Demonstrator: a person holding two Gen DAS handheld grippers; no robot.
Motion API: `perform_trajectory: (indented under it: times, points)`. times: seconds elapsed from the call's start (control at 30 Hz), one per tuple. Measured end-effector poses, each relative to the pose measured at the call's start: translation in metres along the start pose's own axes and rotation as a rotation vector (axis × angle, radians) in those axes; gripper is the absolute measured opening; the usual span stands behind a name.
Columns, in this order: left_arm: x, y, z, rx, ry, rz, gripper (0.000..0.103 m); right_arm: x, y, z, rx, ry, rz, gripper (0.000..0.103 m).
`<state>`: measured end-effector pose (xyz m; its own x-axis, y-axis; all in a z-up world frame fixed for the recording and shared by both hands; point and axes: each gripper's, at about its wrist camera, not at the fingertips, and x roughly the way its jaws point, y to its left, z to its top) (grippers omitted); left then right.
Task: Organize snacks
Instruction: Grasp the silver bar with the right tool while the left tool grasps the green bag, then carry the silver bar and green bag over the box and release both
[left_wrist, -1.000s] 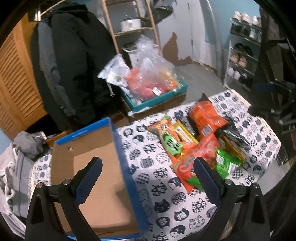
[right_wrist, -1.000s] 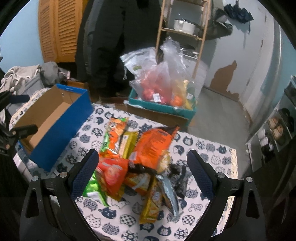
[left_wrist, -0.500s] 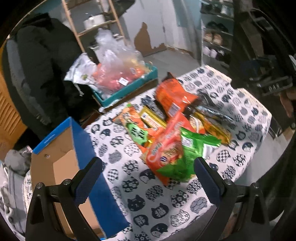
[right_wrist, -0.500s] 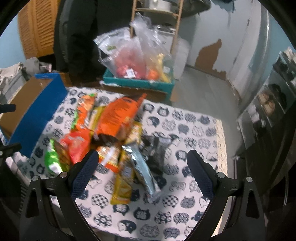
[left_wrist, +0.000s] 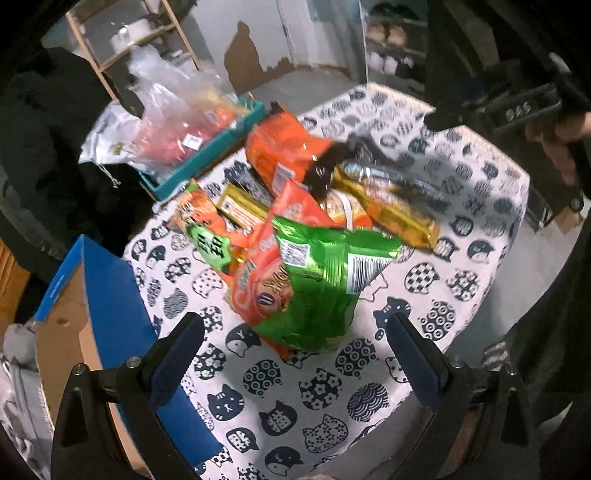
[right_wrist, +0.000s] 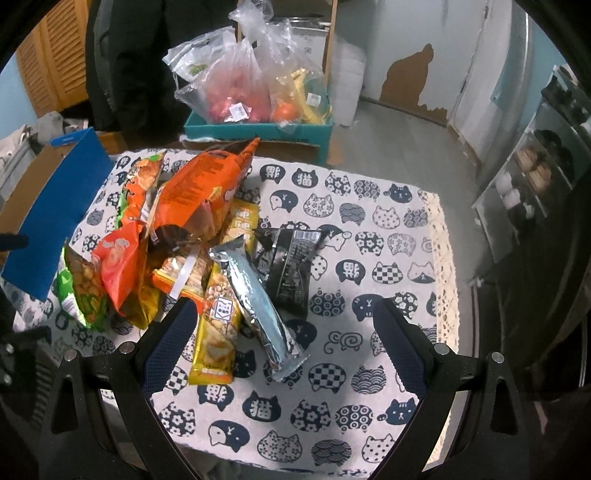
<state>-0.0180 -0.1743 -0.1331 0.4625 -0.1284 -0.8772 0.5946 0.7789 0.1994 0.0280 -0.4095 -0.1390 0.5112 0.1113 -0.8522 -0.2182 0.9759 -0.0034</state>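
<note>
Snacks (left_wrist: 317, 236) heaped right of the blue box (left_wrist: 110, 302), likely awaiting sorting into it; left gripper (left_wrist: 295, 354) and right gripper (right_wrist: 280, 339) both spread wide, empty, poised above the heap.

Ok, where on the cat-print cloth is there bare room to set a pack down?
Bare cloth runs right of the black pack to the lace edge, and along the near edge below the silver pack. The snack pile crowds the left, up against the blue box.
</note>
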Motion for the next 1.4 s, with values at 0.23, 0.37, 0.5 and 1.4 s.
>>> perform_trajectory:
  times: [0.23,0.37,0.5,1.4]
  points:
    - [0.027,-0.001,0.011,-0.014,0.024,0.015,0.100,0.029,-0.001,-0.004,-0.021,0.065,0.012,0.094]
    - [0.037,-0.002,0.015,-0.014,0.033,0.023,0.100,0.058,0.001,-0.008,-0.049,0.118,0.031,0.094]
    - [0.047,-0.003,0.018,-0.006,0.034,0.025,0.100,0.084,0.006,-0.010,-0.087,0.175,0.044,0.087]
    - [0.053,0.022,0.012,-0.090,0.054,0.004,0.037,0.118,0.018,-0.007,-0.079,0.207,0.133,0.031]
